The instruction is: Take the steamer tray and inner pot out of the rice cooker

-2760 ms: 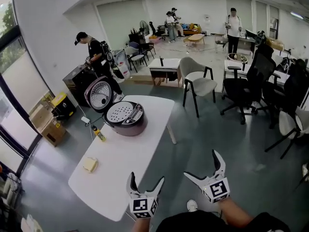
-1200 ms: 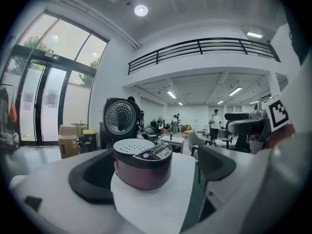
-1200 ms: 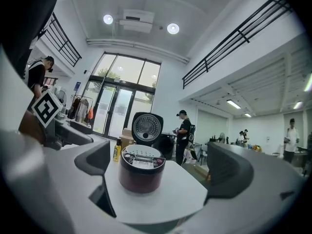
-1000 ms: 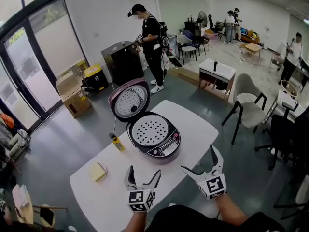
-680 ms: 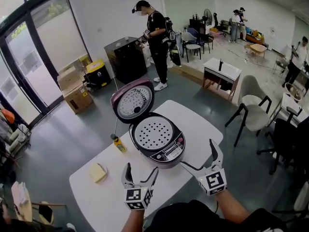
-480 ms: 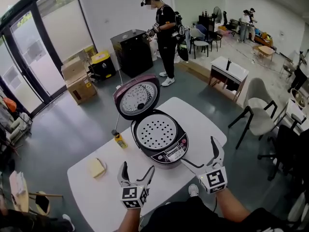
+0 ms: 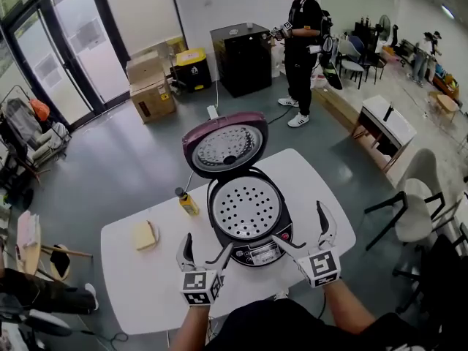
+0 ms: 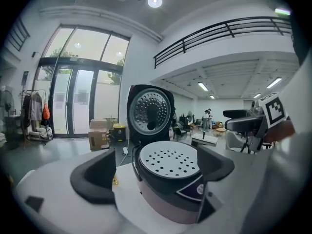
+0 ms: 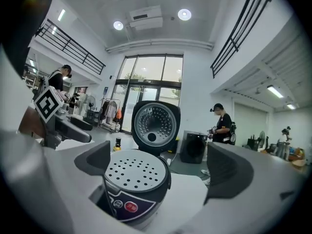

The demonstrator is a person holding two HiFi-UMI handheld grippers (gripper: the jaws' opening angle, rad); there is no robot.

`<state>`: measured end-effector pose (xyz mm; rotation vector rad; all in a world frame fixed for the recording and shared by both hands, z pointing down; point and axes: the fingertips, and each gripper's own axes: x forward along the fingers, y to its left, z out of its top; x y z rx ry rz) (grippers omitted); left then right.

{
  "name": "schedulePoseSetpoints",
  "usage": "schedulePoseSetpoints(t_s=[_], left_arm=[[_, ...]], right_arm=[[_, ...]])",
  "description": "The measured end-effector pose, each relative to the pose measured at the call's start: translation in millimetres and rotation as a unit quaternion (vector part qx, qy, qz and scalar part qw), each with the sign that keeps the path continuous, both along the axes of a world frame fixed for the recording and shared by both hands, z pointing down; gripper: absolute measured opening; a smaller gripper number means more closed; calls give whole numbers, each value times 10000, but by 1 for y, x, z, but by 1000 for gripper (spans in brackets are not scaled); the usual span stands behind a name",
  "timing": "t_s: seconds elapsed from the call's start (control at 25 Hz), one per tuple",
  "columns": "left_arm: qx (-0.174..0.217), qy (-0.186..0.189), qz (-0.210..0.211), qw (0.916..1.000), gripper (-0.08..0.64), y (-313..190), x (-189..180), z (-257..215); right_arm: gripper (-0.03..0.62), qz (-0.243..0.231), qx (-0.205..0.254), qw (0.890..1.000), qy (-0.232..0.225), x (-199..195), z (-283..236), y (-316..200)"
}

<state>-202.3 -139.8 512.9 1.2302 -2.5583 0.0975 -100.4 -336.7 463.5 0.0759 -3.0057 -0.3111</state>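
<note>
The white tabletop (image 7: 311, 174) carries the maroon rice cooker (image 7: 257, 254), lid (image 7: 225, 146) swung up, with the perforated steamer tray (image 7: 246, 208) seated flat in the cooker's mouth and hiding the inner pot beneath. The tray looks thin, stiff, light and slick, so its rim is probably the best hold. The left gripper (image 7: 206, 243) and right gripper (image 7: 300, 224) hover at the cooker's front, both sets of jaws spread wide and empty.

A bottle (image 7: 188, 202) and a yellowish block (image 7: 145, 235) sit on the white table (image 7: 139, 284).

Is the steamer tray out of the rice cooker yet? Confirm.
No, the perforated steamer tray sits inside the open rice cooker on the table.
</note>
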Motion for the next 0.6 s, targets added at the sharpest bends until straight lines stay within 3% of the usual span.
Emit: schedulePoseSetpoints(t_s=[0.32,0.6], left_arm=[[-185,-35,-586,9981,506,-27,-30,4],[-973,725,-1025,9873,489,-29,-56,47]], right_arm=[[592,-681,-45,9974,219,-58,13,-32],[592,-1008,37,9906,926,-100,58,-46]])
